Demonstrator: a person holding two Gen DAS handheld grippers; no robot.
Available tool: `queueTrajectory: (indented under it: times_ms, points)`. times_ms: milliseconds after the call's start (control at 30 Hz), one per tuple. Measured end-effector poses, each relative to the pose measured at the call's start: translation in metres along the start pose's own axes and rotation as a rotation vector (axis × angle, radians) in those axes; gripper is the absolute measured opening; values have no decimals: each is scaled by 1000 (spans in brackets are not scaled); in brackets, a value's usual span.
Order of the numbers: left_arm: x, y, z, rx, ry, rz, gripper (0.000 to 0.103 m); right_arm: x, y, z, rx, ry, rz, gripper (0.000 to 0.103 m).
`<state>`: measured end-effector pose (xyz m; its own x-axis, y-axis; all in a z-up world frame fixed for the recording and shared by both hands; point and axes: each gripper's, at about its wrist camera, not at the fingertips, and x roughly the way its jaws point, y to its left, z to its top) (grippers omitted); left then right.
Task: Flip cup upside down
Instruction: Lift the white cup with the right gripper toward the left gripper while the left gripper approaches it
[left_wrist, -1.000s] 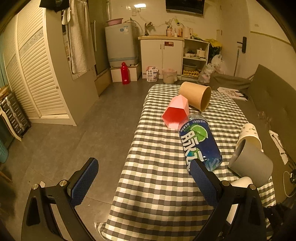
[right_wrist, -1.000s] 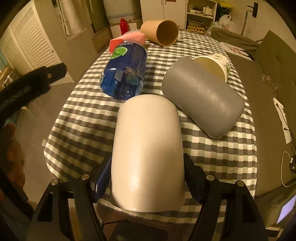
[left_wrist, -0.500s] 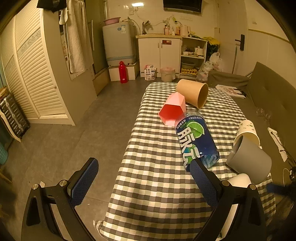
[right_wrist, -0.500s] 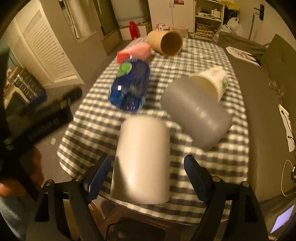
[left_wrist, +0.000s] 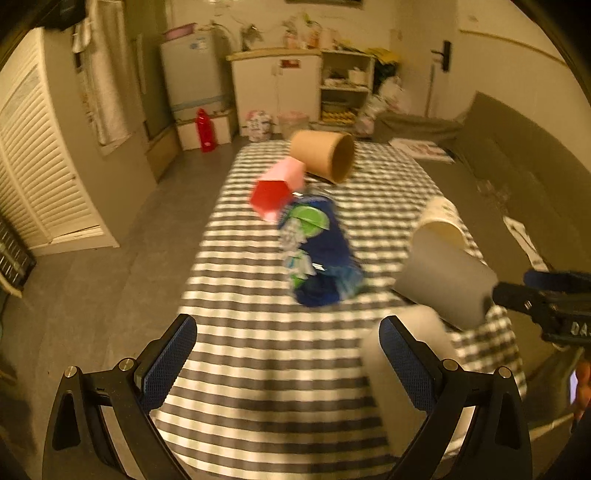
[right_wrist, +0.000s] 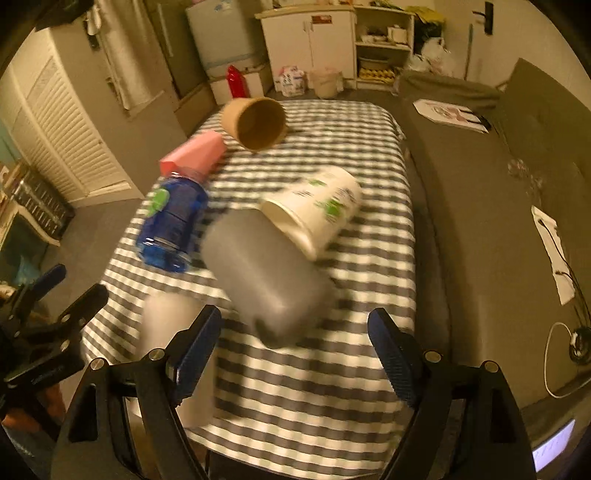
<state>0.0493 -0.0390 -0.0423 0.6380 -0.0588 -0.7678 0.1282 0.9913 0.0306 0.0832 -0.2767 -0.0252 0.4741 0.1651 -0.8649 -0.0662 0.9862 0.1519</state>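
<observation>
On the checked tabletop (right_wrist: 369, 369) the smooth white cylindrical cup (right_wrist: 162, 317) lies sideways, blurred; left tongs (left_wrist: 288, 354) and right tongs (right_wrist: 295, 347) both gape wide, empty.

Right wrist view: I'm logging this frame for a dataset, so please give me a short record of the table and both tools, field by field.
surface: checked tablecloth
grey cup: on its side, centre
white cup: blurred, at the near left edge
printed cup: on its side, behind the grey one
brown cup: on its side, far end
pink cup: on its side
blue bottle: lying down
right tool: open, holding nothing
left tool: open, holding nothing
</observation>
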Motion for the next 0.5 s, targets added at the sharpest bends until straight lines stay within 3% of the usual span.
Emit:
queueTrajectory:
  times_ms: [233, 500]
  points:
    - [19, -42, 11, -11, 173, -132, 102, -9, -11, 4, -13, -45, -23, 82]
    - [65, -61, 8, -53, 433, -149, 100, -10, -19, 3, 4, -39, -6, 82]
